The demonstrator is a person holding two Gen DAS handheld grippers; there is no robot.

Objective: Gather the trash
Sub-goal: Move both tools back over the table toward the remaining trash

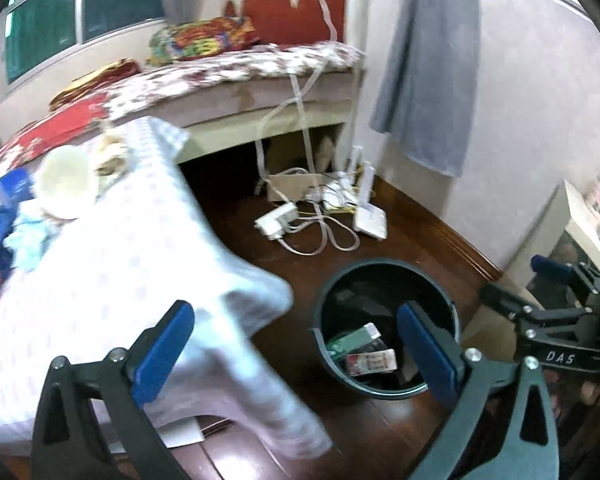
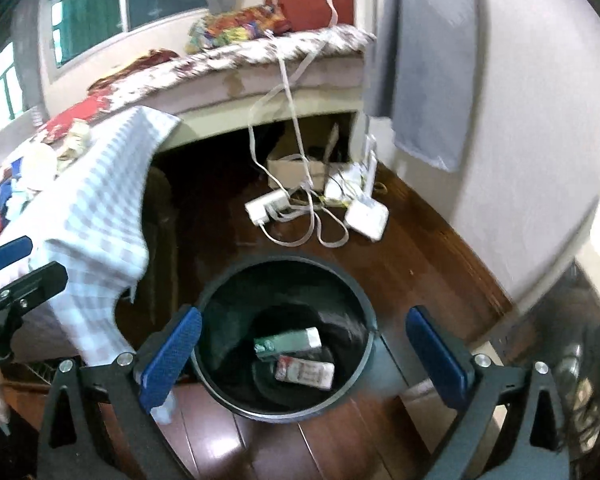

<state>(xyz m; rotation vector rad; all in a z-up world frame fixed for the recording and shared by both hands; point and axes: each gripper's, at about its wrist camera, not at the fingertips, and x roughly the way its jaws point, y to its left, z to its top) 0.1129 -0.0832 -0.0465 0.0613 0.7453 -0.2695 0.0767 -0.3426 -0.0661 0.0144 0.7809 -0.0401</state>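
Dark wooden floor held the round black plastic bin (image 2: 286,336) with two flat cartons (image 2: 305,372) inside, both my left gripper (image 1: 296,356) and right gripper (image 2: 304,360) wide and empty, so I judged best: swing to the checked-cloth table (image 1: 112,264) for the white paper cup (image 1: 66,182).

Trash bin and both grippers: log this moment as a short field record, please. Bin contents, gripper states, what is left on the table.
bin: dark round trash bin on the wood floor, beside the table
bin contents: green-and-white carton; red-and-white packet
left gripper: open, nothing between the pads
right gripper: open, empty, above the bin
table: checked tablecloth; white cup on its side, crumpled paper behind it
floor clutter: white power strip and cables near the bed
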